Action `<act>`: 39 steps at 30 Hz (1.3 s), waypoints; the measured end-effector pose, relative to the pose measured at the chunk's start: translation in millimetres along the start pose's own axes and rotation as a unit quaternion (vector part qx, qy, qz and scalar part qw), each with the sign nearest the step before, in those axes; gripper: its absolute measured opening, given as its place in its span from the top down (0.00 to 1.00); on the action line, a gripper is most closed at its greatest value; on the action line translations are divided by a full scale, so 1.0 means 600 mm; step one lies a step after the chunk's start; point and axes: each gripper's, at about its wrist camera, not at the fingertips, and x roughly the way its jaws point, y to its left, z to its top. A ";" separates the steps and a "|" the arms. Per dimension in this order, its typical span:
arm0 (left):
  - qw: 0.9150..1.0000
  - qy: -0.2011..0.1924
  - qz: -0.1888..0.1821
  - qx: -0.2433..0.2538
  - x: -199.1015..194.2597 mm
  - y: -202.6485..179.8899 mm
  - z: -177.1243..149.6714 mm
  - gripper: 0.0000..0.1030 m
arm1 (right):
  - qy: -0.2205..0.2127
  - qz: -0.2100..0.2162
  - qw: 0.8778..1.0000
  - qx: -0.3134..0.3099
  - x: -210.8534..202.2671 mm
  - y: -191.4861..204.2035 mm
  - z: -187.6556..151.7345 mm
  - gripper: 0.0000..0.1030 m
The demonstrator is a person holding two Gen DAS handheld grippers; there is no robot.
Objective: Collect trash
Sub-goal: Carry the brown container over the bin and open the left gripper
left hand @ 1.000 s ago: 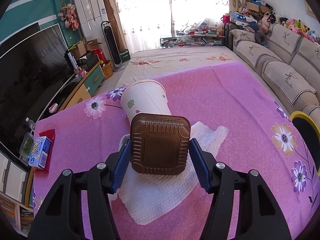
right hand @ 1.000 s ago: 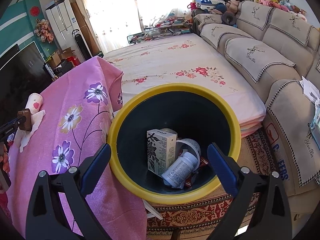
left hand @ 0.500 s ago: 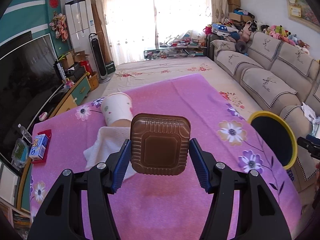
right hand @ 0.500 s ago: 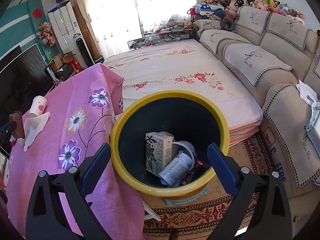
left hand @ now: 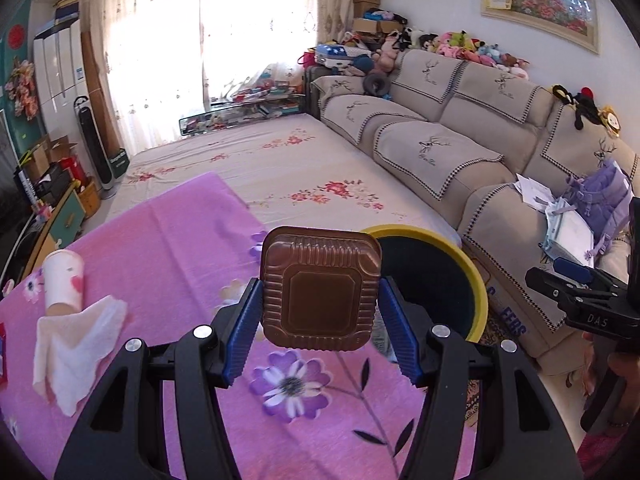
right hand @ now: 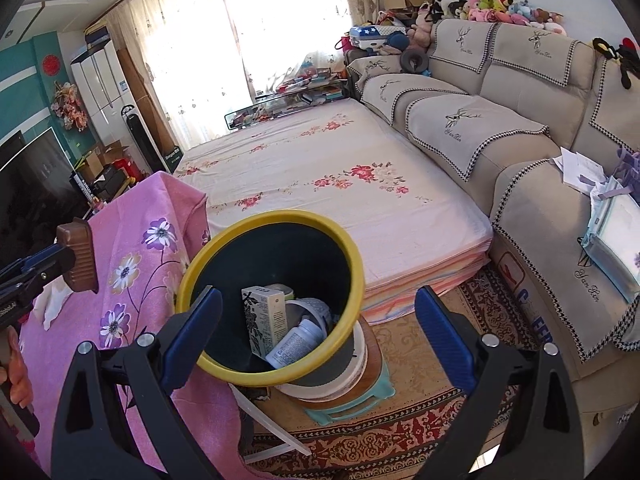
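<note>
While above pink cloth | left claw (left hand: 320, 300) clamps brown tray (left hand: 320, 288)

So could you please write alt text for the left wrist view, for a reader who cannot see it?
The left gripper holds a brown ribbed plastic tray above a pink flowered cloth, near a yellow-rimmed bin. A paper cup and white tissue lie at left.

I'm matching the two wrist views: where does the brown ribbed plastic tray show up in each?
Left wrist view: brown ribbed plastic tray at centre, clamped in the left gripper.
Right wrist view: the tray at the far left edge, side-on, above the pink cloth.
Shared landmark: the yellow-rimmed black bin.
</note>
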 end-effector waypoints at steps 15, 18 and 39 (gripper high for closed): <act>1.000 -0.012 -0.013 0.012 0.062 -0.075 0.046 0.22 | 0.020 -0.024 0.999 0.032 0.023 -0.078 -0.014 0.11; 0.999 -0.036 0.000 -0.015 0.003 -0.040 0.026 0.16 | 0.024 -0.017 0.999 0.026 0.028 -0.067 -0.017 0.11; 0.947 -0.053 0.236 -0.209 -0.340 0.314 -0.304 0.12 | 0.083 0.142 0.973 -0.165 0.053 0.272 -0.026 0.11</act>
